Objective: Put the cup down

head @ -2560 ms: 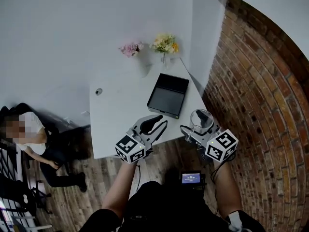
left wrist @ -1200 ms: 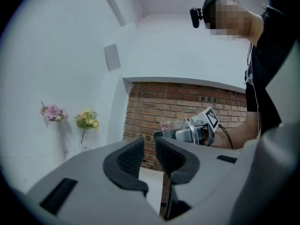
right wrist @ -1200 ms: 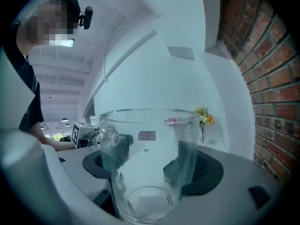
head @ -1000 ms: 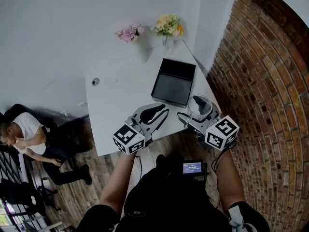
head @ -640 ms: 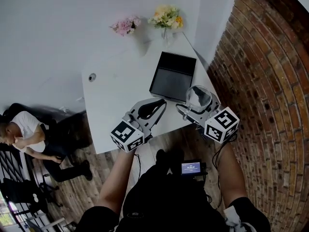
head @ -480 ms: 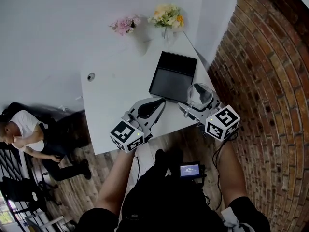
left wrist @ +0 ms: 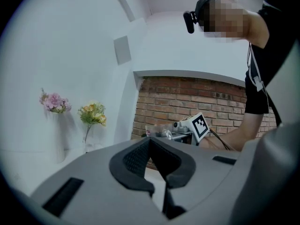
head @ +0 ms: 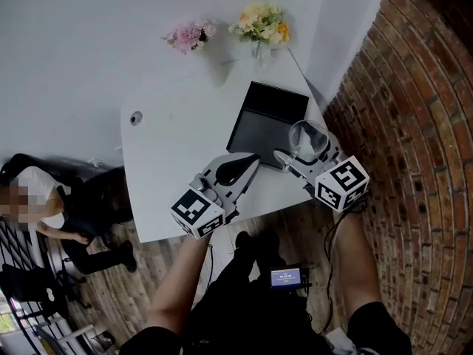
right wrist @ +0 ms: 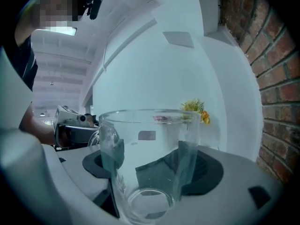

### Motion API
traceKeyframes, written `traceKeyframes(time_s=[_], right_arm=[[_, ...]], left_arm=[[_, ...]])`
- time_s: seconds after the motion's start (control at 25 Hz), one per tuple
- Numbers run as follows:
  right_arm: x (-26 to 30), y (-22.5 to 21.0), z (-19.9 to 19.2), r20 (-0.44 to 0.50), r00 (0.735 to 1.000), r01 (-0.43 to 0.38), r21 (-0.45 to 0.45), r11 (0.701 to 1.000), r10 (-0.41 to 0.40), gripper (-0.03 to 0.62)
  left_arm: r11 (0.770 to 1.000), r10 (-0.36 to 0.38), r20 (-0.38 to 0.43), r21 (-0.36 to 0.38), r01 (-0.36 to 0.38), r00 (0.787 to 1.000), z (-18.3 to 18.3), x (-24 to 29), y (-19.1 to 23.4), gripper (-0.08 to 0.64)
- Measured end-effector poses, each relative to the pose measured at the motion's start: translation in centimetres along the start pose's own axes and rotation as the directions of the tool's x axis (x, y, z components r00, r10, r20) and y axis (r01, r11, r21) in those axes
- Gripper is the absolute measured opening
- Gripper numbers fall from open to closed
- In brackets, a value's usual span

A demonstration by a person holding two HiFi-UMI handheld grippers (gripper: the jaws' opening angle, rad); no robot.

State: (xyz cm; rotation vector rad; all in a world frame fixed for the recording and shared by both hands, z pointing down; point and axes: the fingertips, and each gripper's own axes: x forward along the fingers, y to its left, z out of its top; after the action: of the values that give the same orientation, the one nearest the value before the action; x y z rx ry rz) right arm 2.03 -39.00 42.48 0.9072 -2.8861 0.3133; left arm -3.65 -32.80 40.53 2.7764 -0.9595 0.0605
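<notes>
**Cup moving in over the tray corner, still clamped**

Delta vs 2.6 s ago: both grippers have pushed forward over the table. The cup was hanging at the table's near right edge and is now sitting over the near right corner of the tray. The left gripper has barely shifted relative to the right one.

Counts, left to right:
- 1 seated person on the floor side, well apart from the table
- 1 table, with 1 small round fitting near its left edge
- 2 flower bunches at the far edge: pink and yellow
- 2 grippers
- 1 black tray
- 1 clear cup with a handle

The left gripper is hovering over the table's near half, pads pressing together with nothing between them. The right gripper is squeezing the cup by its sides, upright and looking empty. I can't tell whether its base is touching anything.

Surface and room: the table is plain white, the wall behind it is white, the brick wall is running along the right, and the floor is wood plank.
</notes>
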Motion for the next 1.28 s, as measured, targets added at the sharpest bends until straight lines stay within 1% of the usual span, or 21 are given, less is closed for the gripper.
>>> traceKeyframes(time_s=[0.32, 0.6, 0.8, 0.96, 1.12, 1.28], right_arm=[[3.3, -4.3, -1.8, 0.009, 1.0, 0.005, -0.036, 0.999, -0.005, 0.407], [5.8, -8.4, -3.6, 0.022, 1.0, 0.013, -0.054, 0.998, -0.011, 0.407], [7.9, -10.4, -4.9, -0.008, 1.0, 0.0, -0.108, 0.994, 0.0, 0.407], [9.4, -11.5, -5.4, -0.021, 1.0, -0.014, -0.132, 0.991, 0.011, 0.407], [10.6, -12.4, -6.1, -0.066, 0.997, -0.037, -0.178, 0.983, 0.025, 0.407], [11.7, -12.9, -6.9, -0.109, 0.993, -0.065, -0.209, 0.976, 0.042, 0.407]], left_arm=[[1.0, 0.03, 0.006, 0.002, -0.03, 1.0, -1.5, 1.9, 2.1, 0.008], [0.998, 0.051, 0.015, -0.023, -0.051, 0.999, -3.2, 2.9, 3.2, 0.008], [0.999, 0.038, 0.006, -0.034, -0.038, 0.999, -4.5, 3.3, 3.2, 0.008], [0.999, 0.026, 0.001, -0.036, -0.026, 1.0, -5.2, 3.4, 2.8, 0.008], [0.999, 0.021, -0.005, -0.039, -0.021, 1.0, -5.8, 3.5, 2.7, 0.008], [0.999, 0.026, 0.009, -0.047, -0.025, 1.0, -5.7, 3.6, 2.9, 0.008]])
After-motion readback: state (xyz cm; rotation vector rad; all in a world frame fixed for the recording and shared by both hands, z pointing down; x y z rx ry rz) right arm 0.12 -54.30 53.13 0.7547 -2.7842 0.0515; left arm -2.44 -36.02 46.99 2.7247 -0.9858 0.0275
